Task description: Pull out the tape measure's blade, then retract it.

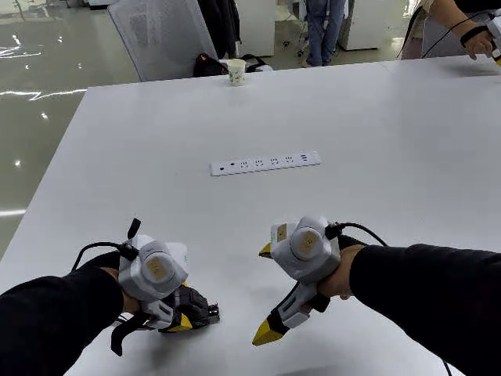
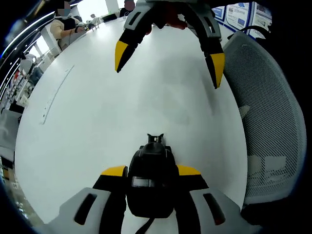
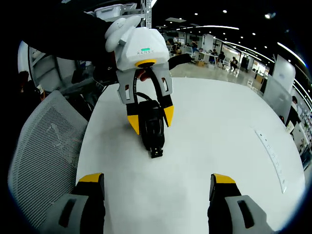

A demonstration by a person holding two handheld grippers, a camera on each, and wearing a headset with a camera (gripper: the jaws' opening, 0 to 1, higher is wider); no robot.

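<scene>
Left gripper view: tape measure (image 2: 151, 189) inside left claw (image 2: 151, 170) (clamped).

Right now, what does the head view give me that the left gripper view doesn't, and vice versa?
Head view adds: a paper cup at the table's far edge, and the person's dark sleeves behind the grippers.
Left gripper view adds: the blade's end hook sitting at the case mouth, so the blade is not pulled out, and a mesh chair close beside the table.
Both: the left gripper shut on the black tape measure, the right gripper open and apart from it, and the white table.
</scene>
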